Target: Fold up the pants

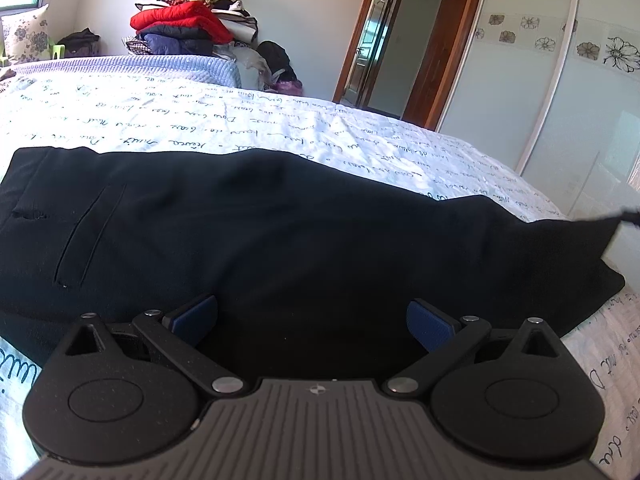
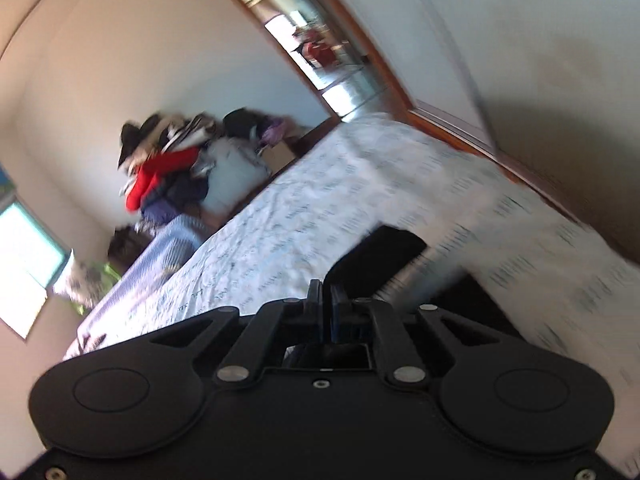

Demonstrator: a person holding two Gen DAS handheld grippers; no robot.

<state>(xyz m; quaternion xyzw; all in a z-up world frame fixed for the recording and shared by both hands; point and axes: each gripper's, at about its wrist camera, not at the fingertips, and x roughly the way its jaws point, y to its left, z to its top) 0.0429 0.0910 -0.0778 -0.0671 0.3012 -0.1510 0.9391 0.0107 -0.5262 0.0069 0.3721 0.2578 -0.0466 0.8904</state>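
Pants [image 1: 280, 232]: black, lying flat across the bed [image 1: 240, 128], waistband end to the left of the left-wrist view with a welt pocket showing, leg end tapering off to the right. Already doubled leg on leg, by the look of the single long shape; judged, not certain.

Left gripper [image 1: 312, 320]: jaws wide, blue pads [image 1: 196, 316] hovering over the near edge of the cloth, nothing between them. Whether the pads touch the fabric cannot be told.

Right gripper [image 2: 326, 300]: jaws shut tight together. View is blurred and rolled. A dark fold of pants [image 2: 380, 256] sits just beyond the tips and appears to be pinched, but the blur leaves this uncertain. In the left view the far right corner of the cloth is lifted into a peak toward the frame edge, which fits a pinch there.

Handling, judged:
- Soft, limp, light; no stiffness to carry a fold, so an unsupported span will sag.
- Smooth weave on a smooth sheet; likely to slide rather than stay put when pulled.
- Thin at the hem, thicker at the waistband and pocket seams.

Where to hold: hem corner with one gripper, a pinch through all layers. The other belongs at the near edge around mid-length, to pin the crease line.
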